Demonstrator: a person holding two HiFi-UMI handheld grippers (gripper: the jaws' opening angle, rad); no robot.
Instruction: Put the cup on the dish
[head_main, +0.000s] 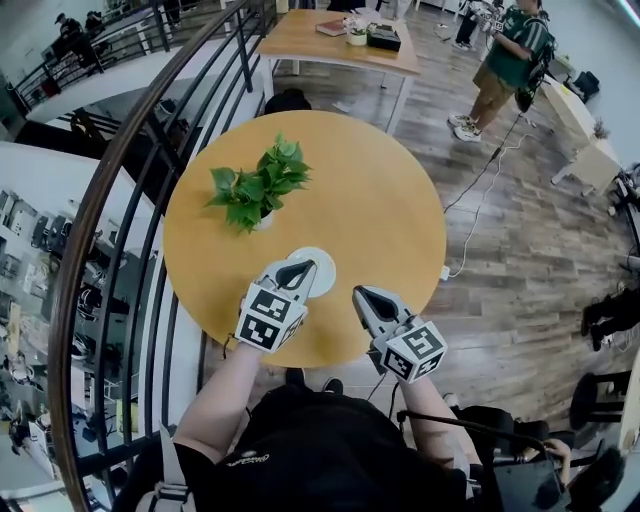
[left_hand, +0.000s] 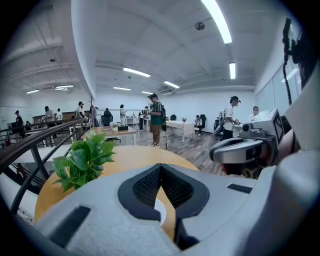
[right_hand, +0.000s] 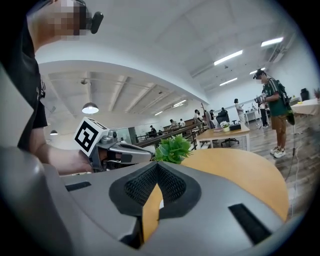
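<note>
A white round dish (head_main: 324, 272) lies near the front of the round wooden table (head_main: 385, 205); whether a cup stands on it I cannot tell, since my left gripper (head_main: 303, 267) hangs over its left part. That gripper's jaws meet at the tips with nothing between them (left_hand: 160, 167), and a sliver of the white dish (left_hand: 159, 210) shows below them. My right gripper (head_main: 360, 292) hovers over the table's front edge, to the right of the dish. Its jaws (right_hand: 157, 166) are also shut and empty. The left gripper (right_hand: 116, 151) appears in the right gripper view.
A potted green plant (head_main: 255, 190) stands on the table behind and left of the dish. A curved black railing (head_main: 130, 200) runs along the table's left side. Farther back are a rectangular wooden table (head_main: 345, 45) and a standing person (head_main: 505, 65). A cable (head_main: 480, 190) lies on the floor.
</note>
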